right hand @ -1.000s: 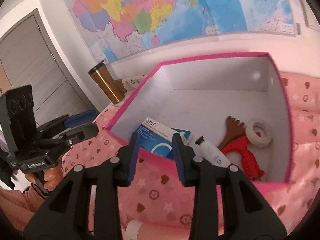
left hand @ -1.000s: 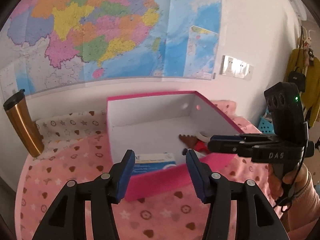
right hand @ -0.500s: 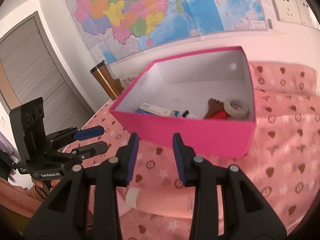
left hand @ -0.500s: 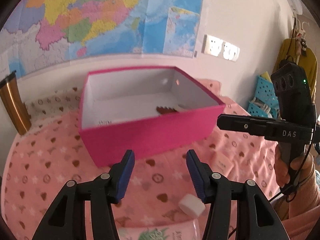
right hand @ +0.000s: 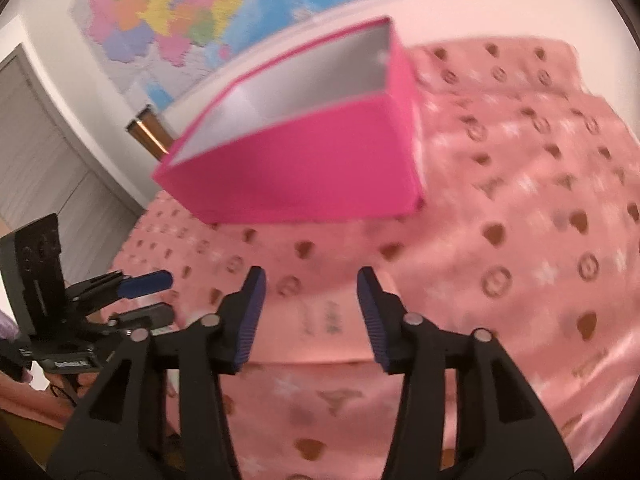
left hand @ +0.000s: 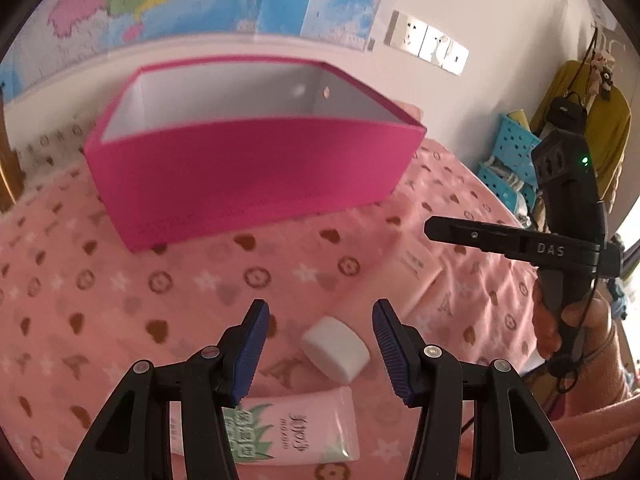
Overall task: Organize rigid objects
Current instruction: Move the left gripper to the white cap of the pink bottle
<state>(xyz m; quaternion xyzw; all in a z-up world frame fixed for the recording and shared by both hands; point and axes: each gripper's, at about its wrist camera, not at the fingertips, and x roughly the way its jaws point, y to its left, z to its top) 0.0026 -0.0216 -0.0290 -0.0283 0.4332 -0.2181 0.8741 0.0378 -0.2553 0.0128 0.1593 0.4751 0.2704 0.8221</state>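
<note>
So one pink box sits on the pink patterned cloth, nothing blocking it. Closer in: one white cap, one green-and-pink tube, one pale pink tube. The left gripper is spread, empty, over the cap. The right gripper, marked "DAS", is opening over the pale tube.
</note>
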